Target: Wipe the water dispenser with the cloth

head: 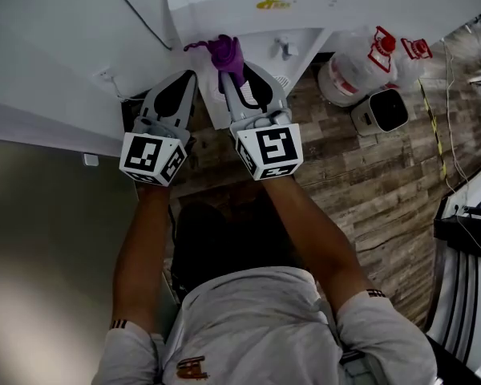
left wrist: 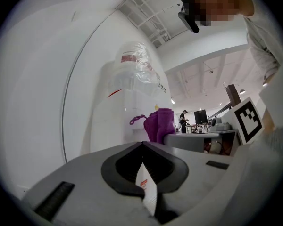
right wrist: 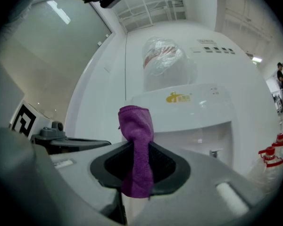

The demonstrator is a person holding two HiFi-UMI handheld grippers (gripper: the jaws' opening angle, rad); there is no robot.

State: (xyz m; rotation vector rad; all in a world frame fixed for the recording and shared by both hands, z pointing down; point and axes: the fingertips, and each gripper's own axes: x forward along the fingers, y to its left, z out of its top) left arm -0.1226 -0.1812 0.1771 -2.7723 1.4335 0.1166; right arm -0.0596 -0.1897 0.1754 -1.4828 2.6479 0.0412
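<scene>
Cloth (right wrist: 136,120) end inside rt hand-held gripper (right wrist: 135,145)

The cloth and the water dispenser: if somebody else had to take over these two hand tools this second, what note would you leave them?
The right gripper is shut on the cloth, whose bunched end sticks out past the jaws.
The left gripper is shut with nothing in it, held beside the right one.
The water dispenser is straight ahead. The cloth is up at its front, left of the tap; I cannot tell whether it touches.
Done: the cloth is gripped and at the dispenser. How much has been wiped does not show.
Left: wipe the front, then likely the sides and top.
</scene>
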